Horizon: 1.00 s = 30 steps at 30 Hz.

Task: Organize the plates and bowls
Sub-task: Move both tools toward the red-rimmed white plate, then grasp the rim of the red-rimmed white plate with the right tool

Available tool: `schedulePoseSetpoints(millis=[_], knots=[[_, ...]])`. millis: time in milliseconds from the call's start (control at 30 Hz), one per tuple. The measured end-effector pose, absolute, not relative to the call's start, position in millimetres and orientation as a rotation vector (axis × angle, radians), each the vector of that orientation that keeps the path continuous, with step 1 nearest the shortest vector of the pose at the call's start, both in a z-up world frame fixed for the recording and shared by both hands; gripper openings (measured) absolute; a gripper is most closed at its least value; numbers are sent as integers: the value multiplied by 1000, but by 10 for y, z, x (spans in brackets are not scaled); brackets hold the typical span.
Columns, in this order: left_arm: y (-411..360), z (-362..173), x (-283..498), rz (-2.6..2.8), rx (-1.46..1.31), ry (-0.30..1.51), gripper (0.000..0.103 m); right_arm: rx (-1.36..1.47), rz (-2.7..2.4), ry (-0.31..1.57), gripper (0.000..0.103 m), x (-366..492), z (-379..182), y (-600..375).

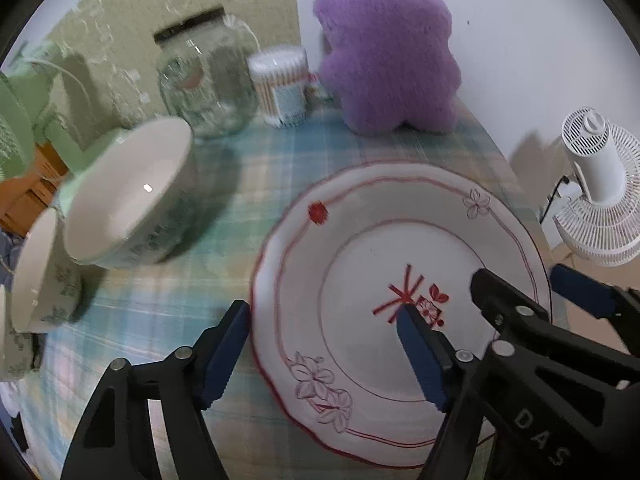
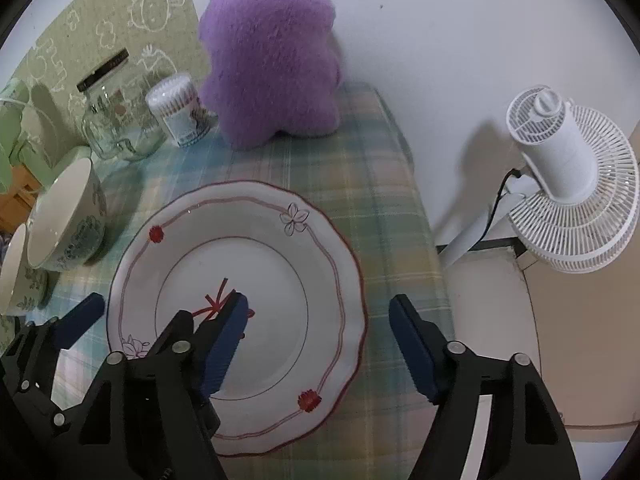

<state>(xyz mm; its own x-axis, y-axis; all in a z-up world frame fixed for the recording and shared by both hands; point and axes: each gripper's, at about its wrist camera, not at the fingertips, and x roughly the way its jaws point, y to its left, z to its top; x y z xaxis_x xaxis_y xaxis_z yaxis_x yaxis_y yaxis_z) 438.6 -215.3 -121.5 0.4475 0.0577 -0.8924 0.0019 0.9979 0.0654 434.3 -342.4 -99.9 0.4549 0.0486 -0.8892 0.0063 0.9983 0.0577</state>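
Two grippers over one plate (image 2: 256,264), flat on the plaid cloth (image 2: 360,184). Left gripper (image 1: 324,316): jaws wide, straddling the plate's 9 o'clock rim, nothing gripped. Right gripper (image 2: 320,312): jaws wide, straddling the 3 o'clock rim, nothing gripped. Two bowls: large (image 2: 64,224) at plate's 10 o'clock, small (image 2: 16,276) beside it. Jar (image 2: 116,120), swabs (image 2: 178,114), plush (image 2: 272,52) at 12 o'clock.
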Motion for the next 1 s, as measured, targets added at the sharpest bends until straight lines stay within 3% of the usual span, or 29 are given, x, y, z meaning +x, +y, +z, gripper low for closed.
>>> schedulePoseSetpoints(millis=[67,233,500,800,1000], knots=[[-2157,-1235,4389,34,70,1111,76,59,41,1115,65,4361,-1048,-3406],[-2127,-1211,4373,31,65,1119,73,47,27,1118,61,4352,-1060,-3373],[-2115,-1211,4144,28,96,1151,73,58,25,1146,60,4210,-1039,-3350],[-2024,-1217,3918,19,107,1177,63,49,58,1195,60,3947,-1026,-3297],[-1970,-1286,3990,-4,75,1201,61,-3,99,1202,60,3996,-1077,-3274]])
